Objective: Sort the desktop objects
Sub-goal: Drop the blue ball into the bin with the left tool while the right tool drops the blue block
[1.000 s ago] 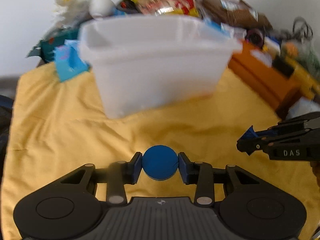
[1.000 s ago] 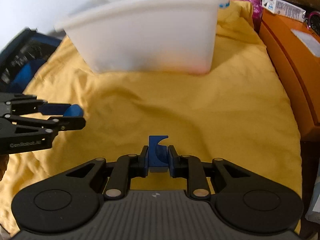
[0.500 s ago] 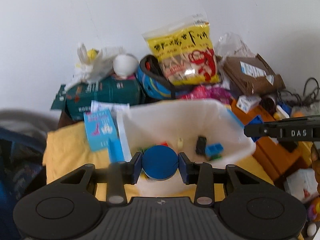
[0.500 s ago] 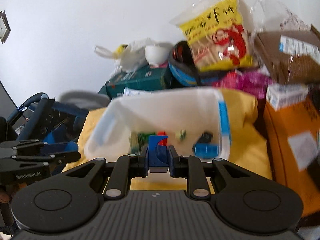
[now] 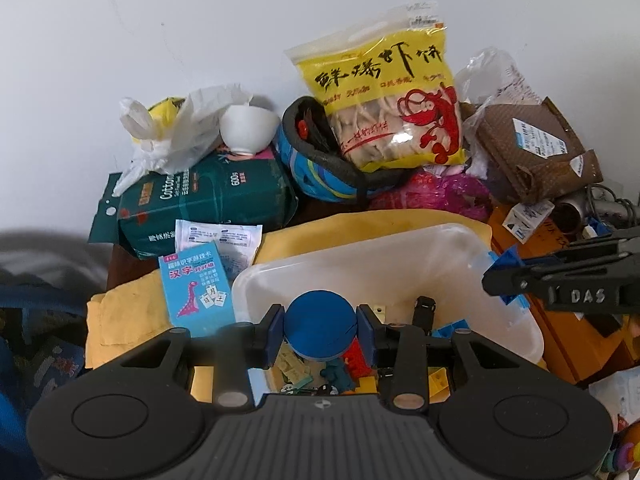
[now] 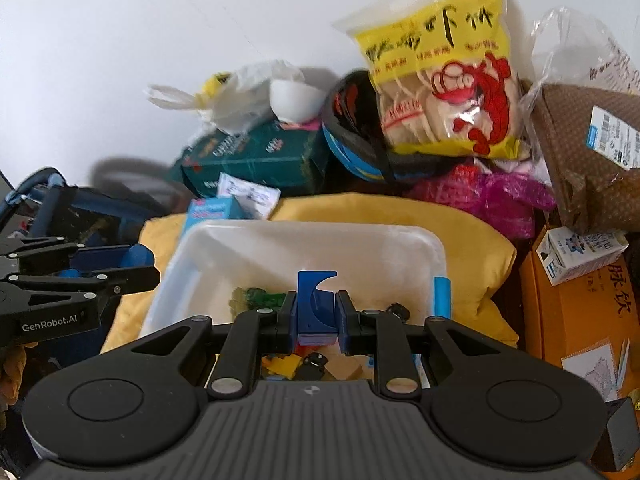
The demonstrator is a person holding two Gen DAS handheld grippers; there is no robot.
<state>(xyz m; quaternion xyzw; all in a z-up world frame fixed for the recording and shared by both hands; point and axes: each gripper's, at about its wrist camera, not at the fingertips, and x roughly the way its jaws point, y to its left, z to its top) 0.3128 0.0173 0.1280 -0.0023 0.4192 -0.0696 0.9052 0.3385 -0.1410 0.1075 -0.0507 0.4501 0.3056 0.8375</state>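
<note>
My left gripper is shut on a blue ball and holds it above the near left part of a white plastic bin. My right gripper is shut on a blue block with a curved notch and holds it above the same bin. Several small toys lie in the bin, among them a green piece and a red piece. The right gripper also shows at the right of the left wrist view, the left gripper at the left of the right wrist view.
The bin sits on a yellow cloth. Behind it are a yellow snack bag, a blue helmet, a green tissue pack, a light-blue card box and a brown parcel. An orange box stands at the right.
Both grippers rose from low over the cloth in front of the bin and now look down into it, each still holding its object above the bin.
</note>
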